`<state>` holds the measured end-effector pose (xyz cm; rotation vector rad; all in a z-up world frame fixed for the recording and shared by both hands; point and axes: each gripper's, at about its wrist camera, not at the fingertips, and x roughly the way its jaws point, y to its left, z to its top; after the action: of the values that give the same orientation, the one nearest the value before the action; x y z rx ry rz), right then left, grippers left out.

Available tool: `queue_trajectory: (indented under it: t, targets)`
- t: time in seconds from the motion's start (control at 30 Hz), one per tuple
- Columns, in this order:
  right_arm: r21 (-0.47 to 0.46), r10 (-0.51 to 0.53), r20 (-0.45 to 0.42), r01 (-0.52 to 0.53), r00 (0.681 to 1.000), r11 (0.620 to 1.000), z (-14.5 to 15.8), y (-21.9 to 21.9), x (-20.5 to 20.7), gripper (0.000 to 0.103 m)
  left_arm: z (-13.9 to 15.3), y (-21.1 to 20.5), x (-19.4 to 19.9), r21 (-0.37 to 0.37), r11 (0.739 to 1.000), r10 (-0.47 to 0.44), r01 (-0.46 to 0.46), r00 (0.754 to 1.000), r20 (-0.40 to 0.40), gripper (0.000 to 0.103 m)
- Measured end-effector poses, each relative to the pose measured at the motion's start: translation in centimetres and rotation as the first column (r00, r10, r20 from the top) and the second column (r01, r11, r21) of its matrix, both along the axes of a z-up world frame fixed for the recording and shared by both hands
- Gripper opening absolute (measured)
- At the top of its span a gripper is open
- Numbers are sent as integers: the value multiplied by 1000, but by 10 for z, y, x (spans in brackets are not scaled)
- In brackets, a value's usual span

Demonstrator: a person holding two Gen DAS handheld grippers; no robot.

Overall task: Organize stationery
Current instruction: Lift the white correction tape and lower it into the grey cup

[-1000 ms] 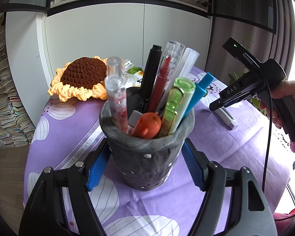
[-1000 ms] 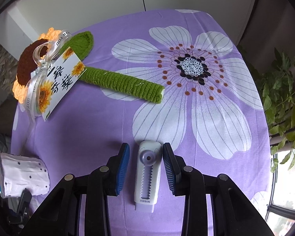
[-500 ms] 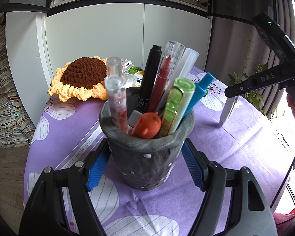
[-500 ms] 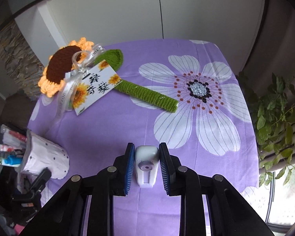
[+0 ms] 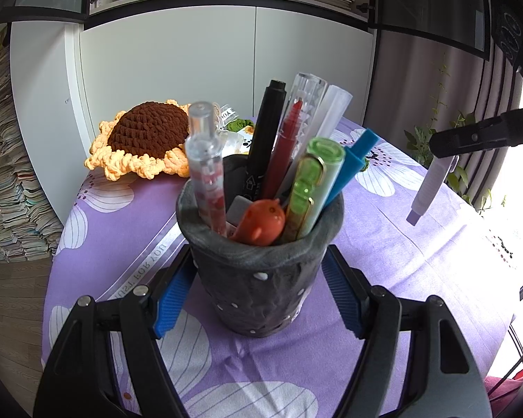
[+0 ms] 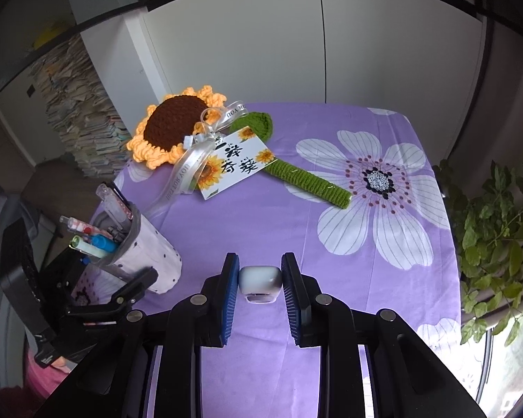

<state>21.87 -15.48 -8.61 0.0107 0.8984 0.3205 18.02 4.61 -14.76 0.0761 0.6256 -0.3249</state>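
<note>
A dark fabric pen holder (image 5: 258,289) with white dots stands on the purple flowered cloth (image 5: 401,244), packed with several pens and markers (image 5: 296,146). My left gripper (image 5: 259,261) is shut on it, one blue pad against each side. Seen from the right wrist, the holder (image 6: 153,254) sits at the left with a left gripper finger (image 6: 139,282) beside it. My right gripper (image 6: 259,264) is shut on a white retractable eraser (image 6: 260,278) and holds it above the cloth. In the left wrist view that eraser (image 5: 429,188) hangs, lilac end down, from the right gripper (image 5: 442,149).
A crochet sunflower (image 6: 171,125) with ribbon, a printed card (image 6: 233,163) and a green stem (image 6: 310,181) lies across the far half of the table. White cabinets stand behind. A leafy plant (image 6: 495,226) lines the right edge; stacked books (image 5: 3,191) rise at the left.
The right gripper shut on the eraser, lifted it off the cloth and tipped it end-down, rising toward the upper right of the left wrist view. The left gripper and holder stayed still.
</note>
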Motion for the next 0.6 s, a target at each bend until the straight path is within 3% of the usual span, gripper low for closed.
queue_trajectory:
  t: [0.3, 0.47, 0.6]
  targets:
    - [51, 130, 126, -137, 983, 989, 55, 26, -22, 26, 0, 0, 0, 0, 1000, 0, 0, 1000, 0, 73]
    - [68, 242, 210, -261, 947, 963, 85, 59, -36, 26, -1, 0, 0, -2, 1000, 0, 0, 1000, -5, 73]
    - [49, 315, 243, -336, 918, 941, 92, 89, -39, 26, -1, -1, 1, -3, 1000, -1, 1, 1000, -6, 73]
